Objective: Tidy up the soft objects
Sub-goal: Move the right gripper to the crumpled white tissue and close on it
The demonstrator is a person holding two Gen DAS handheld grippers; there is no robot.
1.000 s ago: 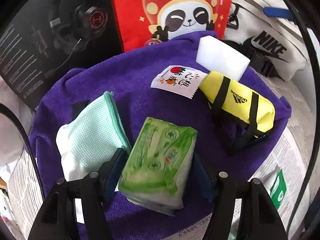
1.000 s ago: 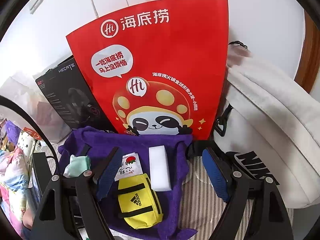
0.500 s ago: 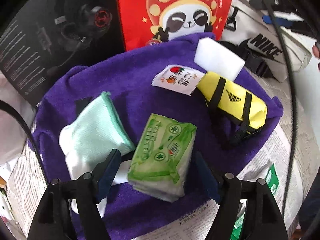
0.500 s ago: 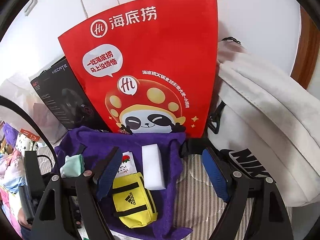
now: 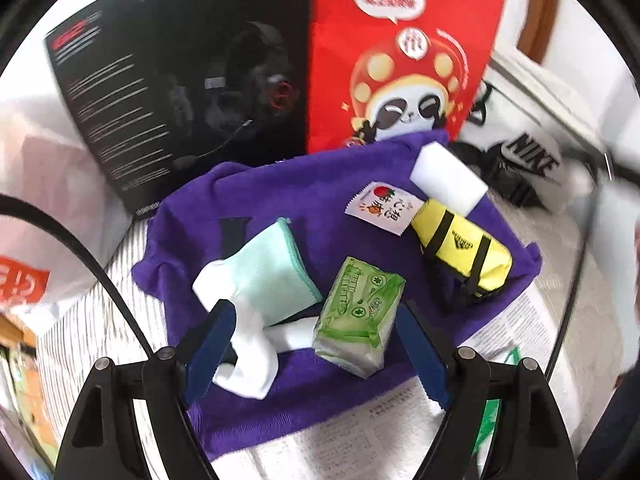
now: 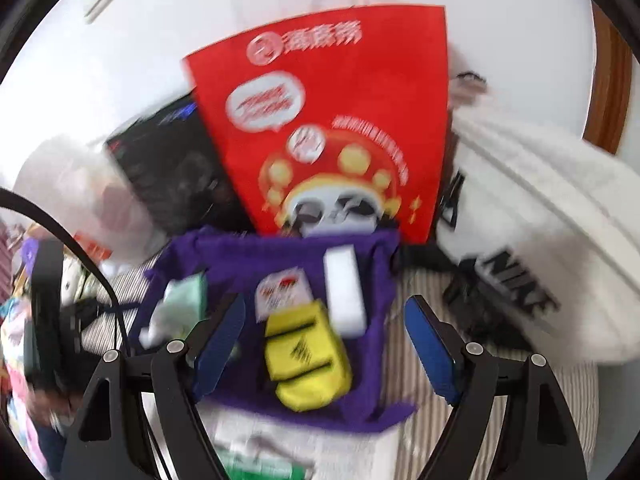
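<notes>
A purple towel (image 5: 308, 200) lies spread out, also in the right wrist view (image 6: 240, 260). On it lie a green tissue pack (image 5: 358, 314), a mint cloth (image 5: 272, 272) over white socks (image 5: 250, 354), a yellow Adidas pouch (image 5: 464, 252), a small snack packet (image 5: 382, 208) and a white sponge block (image 5: 448, 180). My left gripper (image 5: 316, 346) is open and empty, its jaws on either side of the tissue pack and apart from it. My right gripper (image 6: 324, 340) is open and empty above the yellow pouch (image 6: 306, 364) and the white sponge (image 6: 346, 292).
A red panda bag (image 5: 400, 48) and a black headset box (image 5: 180, 80) stand behind the towel. A white Nike bag (image 5: 524, 136) lies at the right. Newspaper (image 5: 360, 448) covers the surface in front. A white plastic bag (image 5: 36, 184) is at the left.
My left gripper has let go of the green tissue pack, opened and drawn back and up. My right gripper has moved forward and down towards the towel; its view is blurred.
</notes>
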